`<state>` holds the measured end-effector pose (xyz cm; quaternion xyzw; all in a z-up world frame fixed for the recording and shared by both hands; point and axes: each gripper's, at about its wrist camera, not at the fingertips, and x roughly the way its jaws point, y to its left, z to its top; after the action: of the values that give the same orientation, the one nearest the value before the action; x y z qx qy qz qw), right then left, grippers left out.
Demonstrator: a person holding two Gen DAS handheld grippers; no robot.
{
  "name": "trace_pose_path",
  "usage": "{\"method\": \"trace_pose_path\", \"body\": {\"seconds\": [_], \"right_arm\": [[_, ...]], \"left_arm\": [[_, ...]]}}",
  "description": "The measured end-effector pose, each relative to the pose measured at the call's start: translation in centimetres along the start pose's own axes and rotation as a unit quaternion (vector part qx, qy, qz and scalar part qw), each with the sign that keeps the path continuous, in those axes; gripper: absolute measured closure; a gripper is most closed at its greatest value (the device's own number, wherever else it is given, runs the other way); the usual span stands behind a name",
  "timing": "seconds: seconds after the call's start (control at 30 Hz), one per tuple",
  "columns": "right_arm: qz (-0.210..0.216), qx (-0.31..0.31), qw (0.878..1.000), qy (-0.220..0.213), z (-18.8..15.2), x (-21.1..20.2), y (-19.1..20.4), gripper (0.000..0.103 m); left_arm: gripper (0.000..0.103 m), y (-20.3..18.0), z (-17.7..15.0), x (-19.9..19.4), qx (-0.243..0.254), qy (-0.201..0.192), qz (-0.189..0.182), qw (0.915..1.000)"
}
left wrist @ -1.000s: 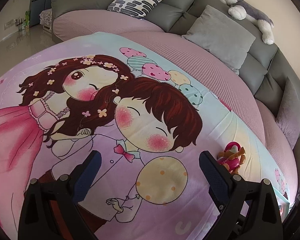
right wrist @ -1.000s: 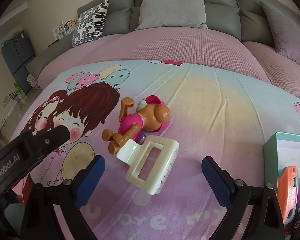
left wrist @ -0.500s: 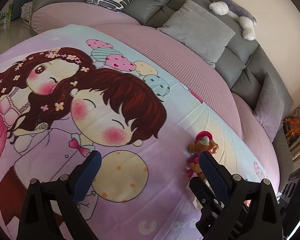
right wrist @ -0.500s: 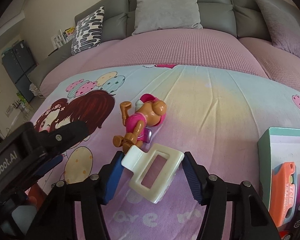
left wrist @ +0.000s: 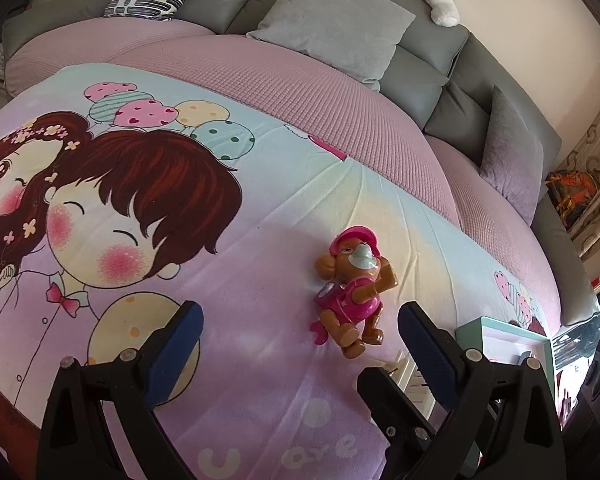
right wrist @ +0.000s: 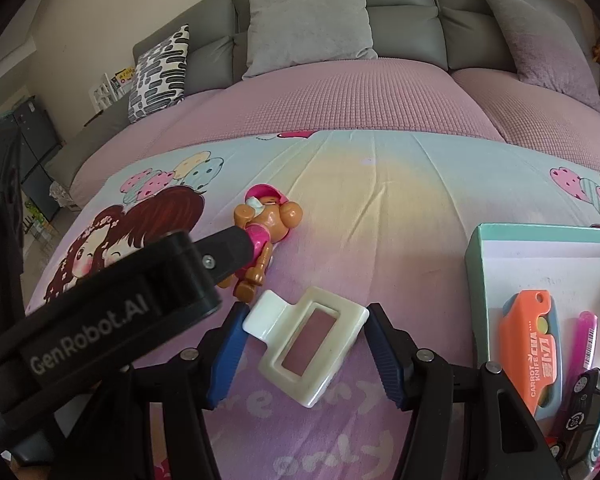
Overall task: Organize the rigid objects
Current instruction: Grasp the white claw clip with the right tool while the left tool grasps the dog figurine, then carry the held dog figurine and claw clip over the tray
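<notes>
— Where's the clip?

— The cream hair clip (right wrist: 308,344) lies on the cartoon blanket (right wrist: 380,208), between my right gripper (right wrist: 304,354) pads, which look just touching its ends — I can't tell if they're clamped.

— And the left?

— My left gripper (left wrist: 300,344) is spread wide near the toy dog (left wrist: 352,288), holding nothing.

— Risk?

— The glossy clip could twist out, held off-centre, short of the teal box (right wrist: 476,256).

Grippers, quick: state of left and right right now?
Left gripper: open, holding nothing, toy dog lying between its fingers.
Right gripper: closed on the cream hair clip, which rests on the blanket.
</notes>
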<state>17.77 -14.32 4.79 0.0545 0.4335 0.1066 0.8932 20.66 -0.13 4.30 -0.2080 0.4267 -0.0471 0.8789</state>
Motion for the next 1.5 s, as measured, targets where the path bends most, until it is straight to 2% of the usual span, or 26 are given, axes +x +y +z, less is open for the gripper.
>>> {"method": "trace_pose_path", "body": {"seconds": [0.3,0.33,0.4,0.47,0.53,0.6,0.67,0.87,1.1,1.5], "right_arm": [[0.002,-0.006,1.000,0.001,-0.4,0.1,0.1,0.041],[0.002,-0.006,1.000,0.002,-0.4,0.1,0.1,0.041],[0.002,-0.007,1.000,0.001,-0.4,0.1,0.1,0.041],[0.002,-0.007,1.000,0.002,-0.5,0.1,0.1,0.041],[0.002,-0.008,1.000,0.002,-0.5,0.1,0.1,0.041],[0.004,-0.008,1.000,0.002,-0.5,0.0,0.0,0.041],[0.007,-0.006,1.000,0.002,-0.5,-0.1,-0.1,0.041],[0.011,-0.003,1.000,0.005,-0.7,-0.3,0.0,0.041],[0.016,0.003,1.000,0.009,-1.4,-1.2,0.1,0.041],[0.016,0.040,0.999,0.010,-3.9,-5.1,-0.3,0.041]], "left_arm": [[0.007,-0.4,0.2,1.0,0.003,0.004,-0.012,0.9999],[0.010,-0.4,0.2,1.0,0.004,0.004,-0.015,0.9999],[0.028,-0.5,0.2,1.2,0.007,0.006,-0.013,0.9999],[0.029,-0.7,0.1,1.3,0.014,0.007,-0.013,0.9998],[0.036,-0.9,0.0,1.2,0.023,0.006,-0.020,0.9995],[0.058,-1.1,0.0,1.1,0.027,0.006,-0.040,0.9988],[0.063,-1.3,0.0,1.1,0.036,0.005,-0.045,0.9983],[0.064,-1.5,-0.2,0.5,0.058,-0.001,-0.037,0.9976],[0.064,-0.4,-0.5,-1.2,0.046,0.002,-0.013,0.9989],[0.065,1.5,-3.9,-4.5,0.021,0.039,0.027,0.9987]]}}
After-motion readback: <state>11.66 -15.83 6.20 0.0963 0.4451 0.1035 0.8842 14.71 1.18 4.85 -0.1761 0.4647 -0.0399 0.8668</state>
